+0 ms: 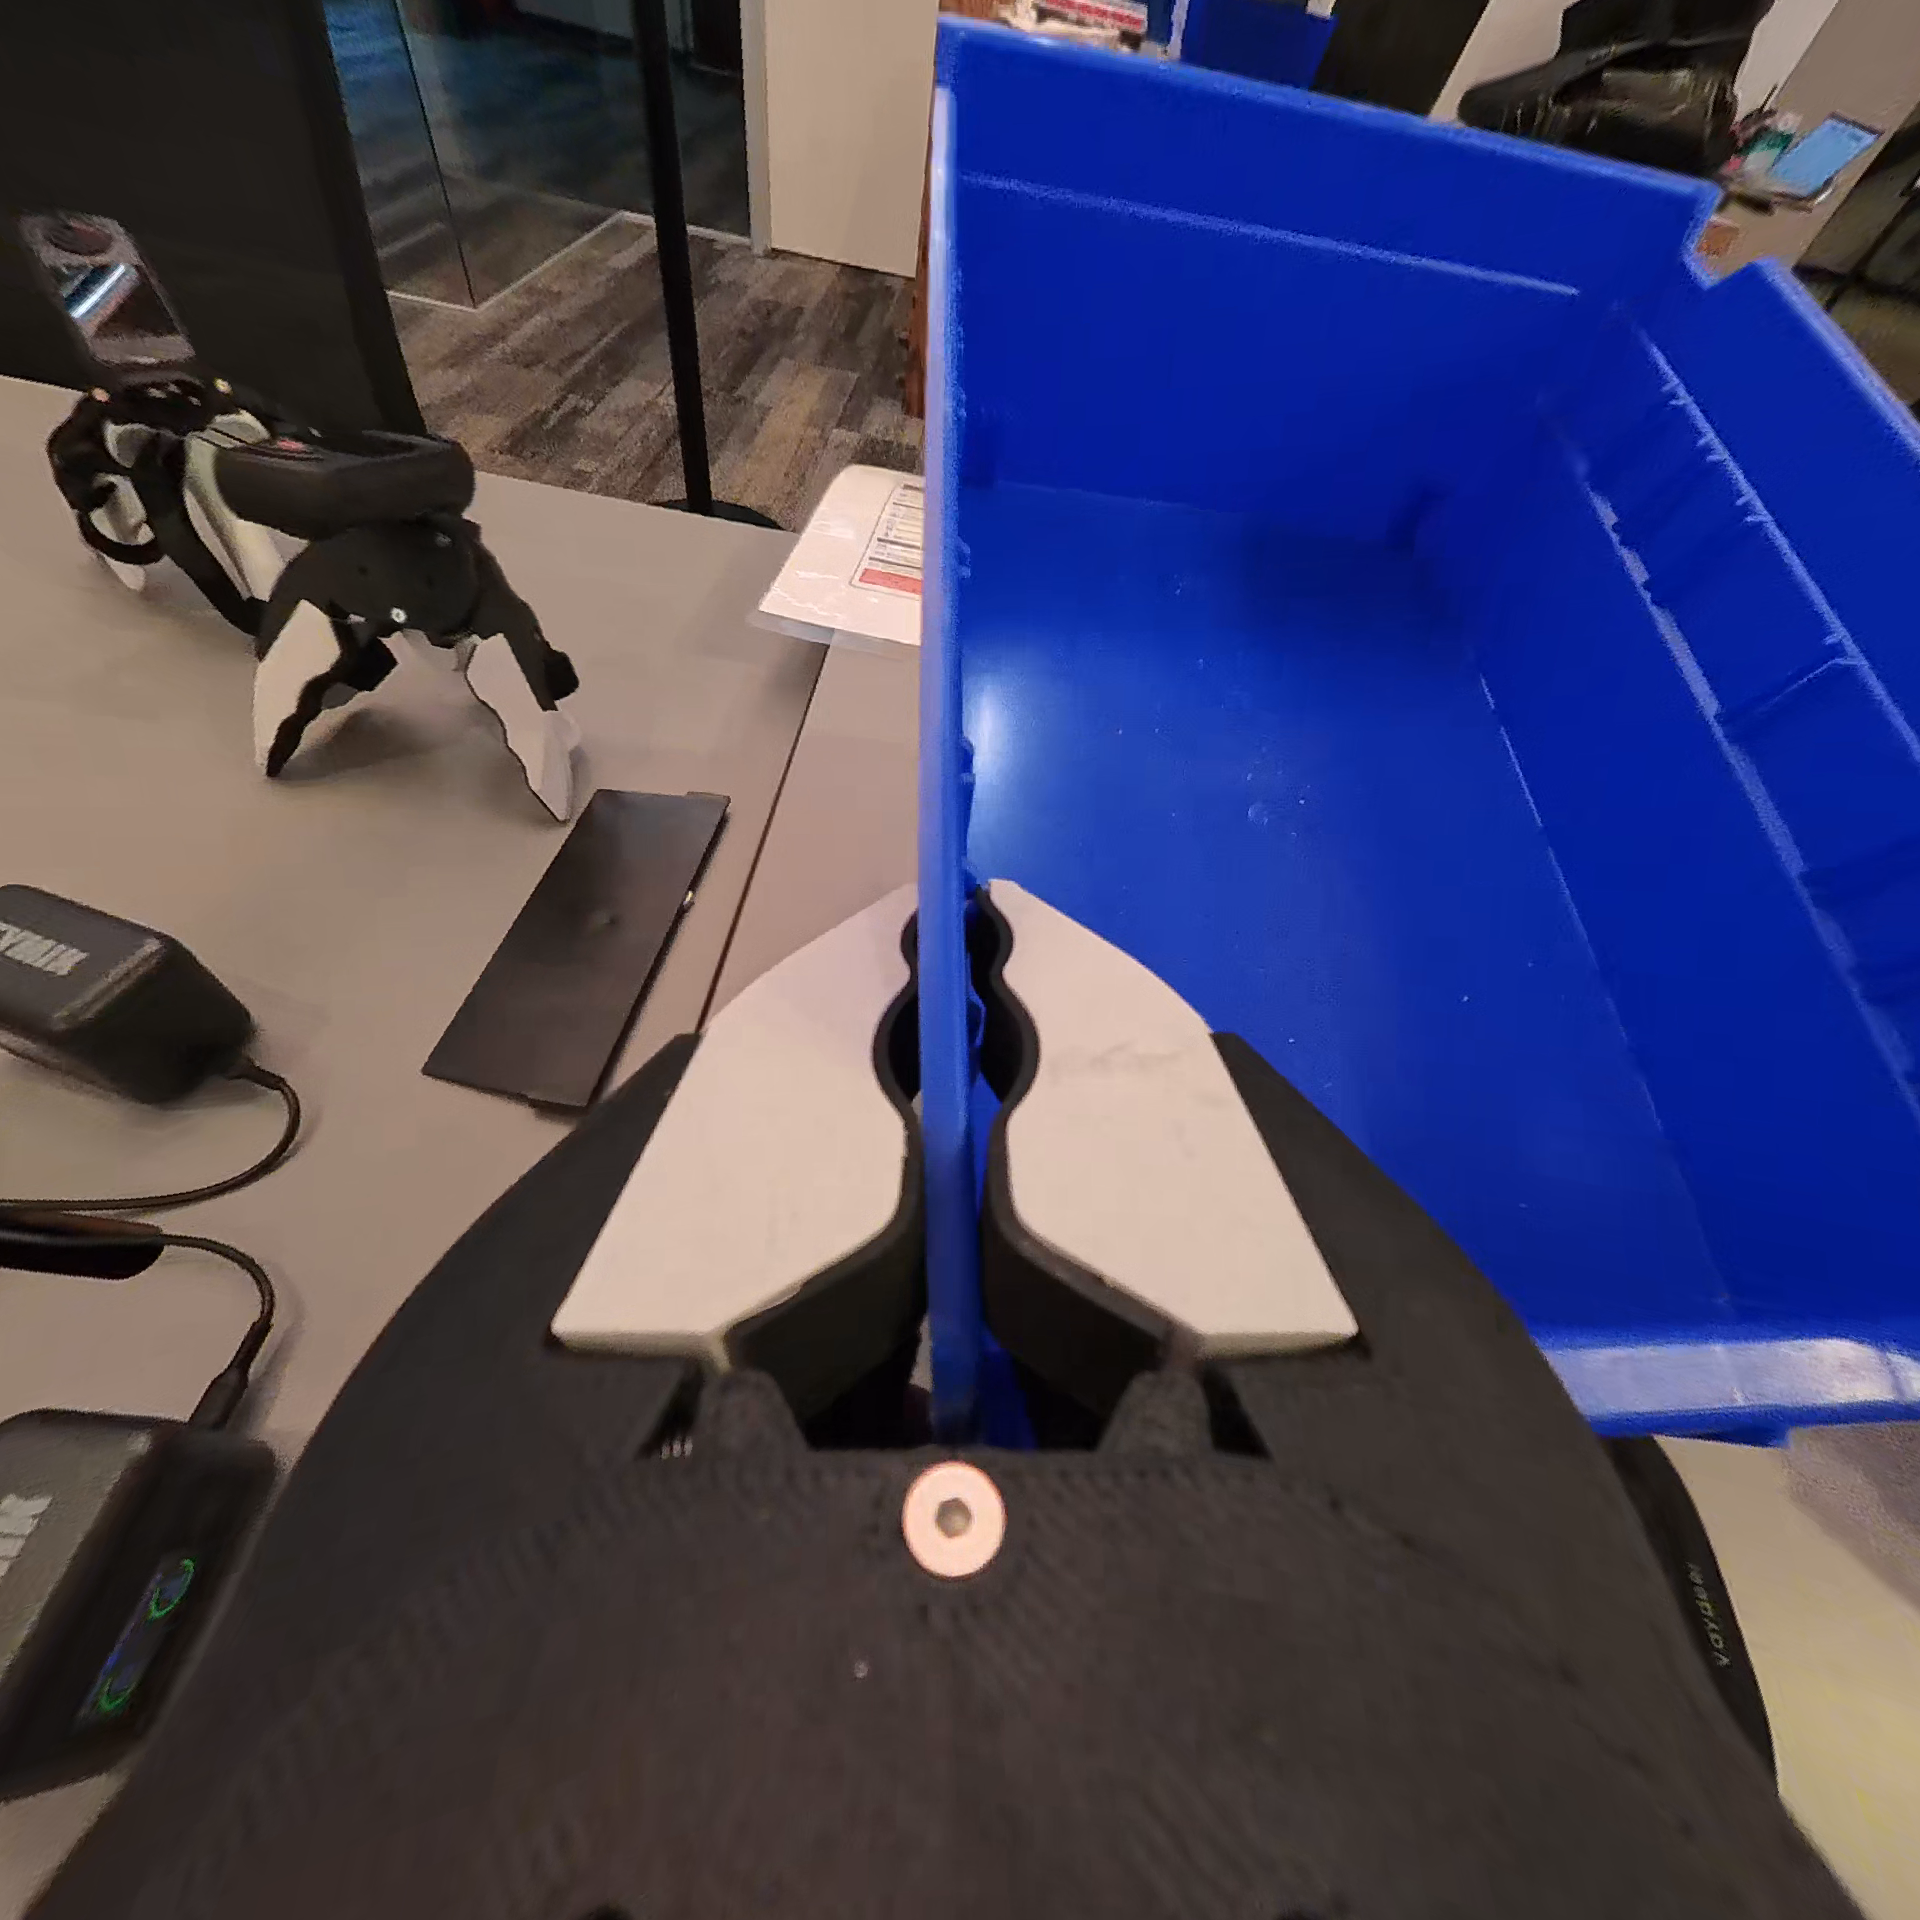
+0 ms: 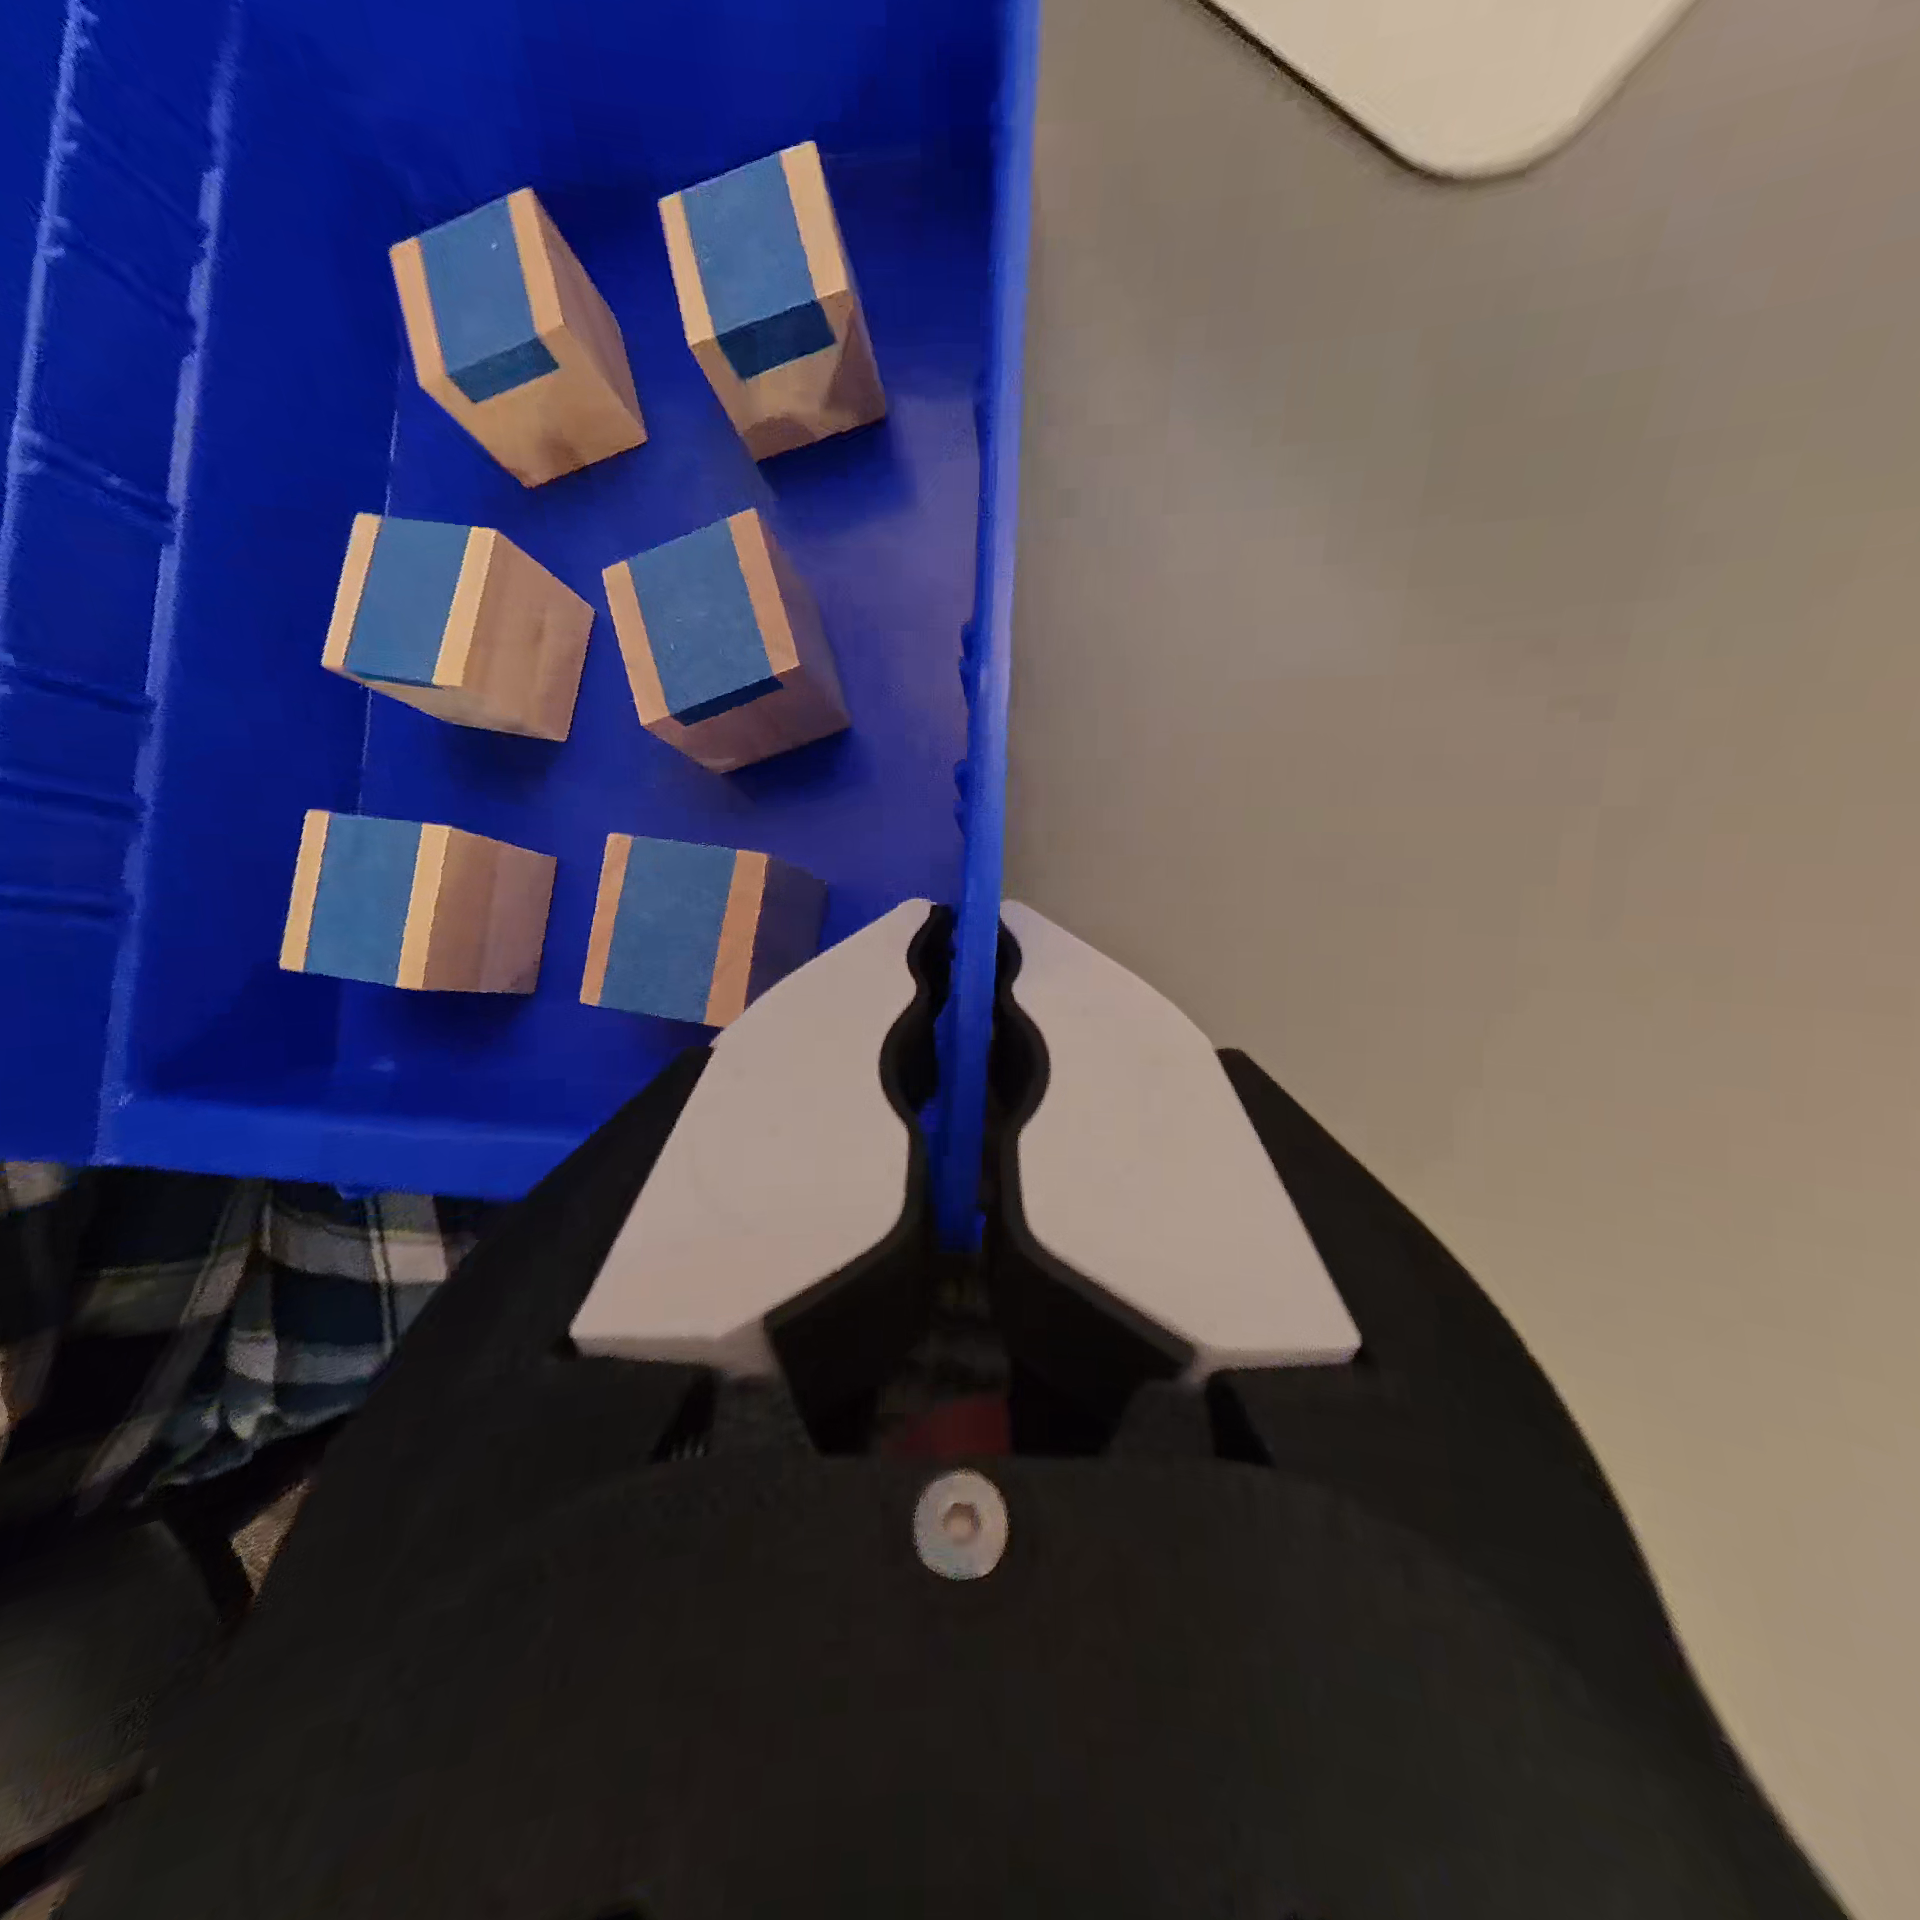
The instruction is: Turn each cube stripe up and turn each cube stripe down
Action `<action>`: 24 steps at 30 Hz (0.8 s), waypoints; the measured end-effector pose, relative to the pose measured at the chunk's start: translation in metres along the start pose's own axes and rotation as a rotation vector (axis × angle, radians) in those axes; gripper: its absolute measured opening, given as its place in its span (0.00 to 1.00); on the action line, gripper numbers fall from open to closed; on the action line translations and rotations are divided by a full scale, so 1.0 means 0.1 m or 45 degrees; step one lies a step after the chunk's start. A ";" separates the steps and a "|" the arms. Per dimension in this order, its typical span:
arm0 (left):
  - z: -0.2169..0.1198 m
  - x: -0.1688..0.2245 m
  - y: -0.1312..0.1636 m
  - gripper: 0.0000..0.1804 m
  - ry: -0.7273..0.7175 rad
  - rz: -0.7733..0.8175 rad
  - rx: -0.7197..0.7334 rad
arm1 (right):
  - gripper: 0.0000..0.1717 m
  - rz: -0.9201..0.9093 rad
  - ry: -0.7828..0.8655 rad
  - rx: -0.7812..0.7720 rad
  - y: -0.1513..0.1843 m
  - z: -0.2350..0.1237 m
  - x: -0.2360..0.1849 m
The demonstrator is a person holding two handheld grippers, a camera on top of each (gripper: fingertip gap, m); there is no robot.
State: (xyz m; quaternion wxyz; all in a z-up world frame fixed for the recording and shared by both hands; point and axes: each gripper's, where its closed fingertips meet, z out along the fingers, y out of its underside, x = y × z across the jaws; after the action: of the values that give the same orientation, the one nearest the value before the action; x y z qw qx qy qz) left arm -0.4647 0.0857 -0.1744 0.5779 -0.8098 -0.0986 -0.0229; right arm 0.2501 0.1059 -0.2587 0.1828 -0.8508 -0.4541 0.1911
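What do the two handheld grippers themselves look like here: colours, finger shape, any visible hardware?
Both match. The left gripper and right gripper have matte black textured bodies, a silver screw and washer at the centre, and two pale grey fingers tapering to points, lined with wavy black pads. No cables or sleeves show.

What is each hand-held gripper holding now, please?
Left hand-held gripper: closed on empty blue plastic bin's wall.
Right hand-held gripper: closed on cube-filled blue plastic bin's wall.

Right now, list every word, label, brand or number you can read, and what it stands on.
I won't quote writing; these things bear it:
black adapter: white lettering.
black device: white lettering, green screen marks.
paper sheet: print, too small to read.
left gripper: tiny lettering on its body's edge.
cubes, blue bin: none.
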 end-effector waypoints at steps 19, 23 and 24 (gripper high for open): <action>-0.42 -0.50 -0.07 0.03 -0.078 -0.058 0.111 | 0.04 0.012 -0.033 0.225 -1.48 1.25 -0.46; -0.48 -0.54 -0.02 0.03 -0.082 -0.062 0.102 | 0.18 -0.021 -0.079 0.305 -1.63 1.27 -0.59; -0.50 -0.54 -0.01 0.03 -0.081 -0.062 0.102 | 0.24 -0.040 -0.071 0.324 -1.66 1.20 -0.58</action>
State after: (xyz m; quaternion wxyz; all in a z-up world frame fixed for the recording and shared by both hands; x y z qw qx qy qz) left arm -0.5138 0.0319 -0.1651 0.6056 -0.7838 -0.1374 -0.0071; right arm 0.0447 0.1599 -0.2729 0.2795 -0.8078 -0.4444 0.2679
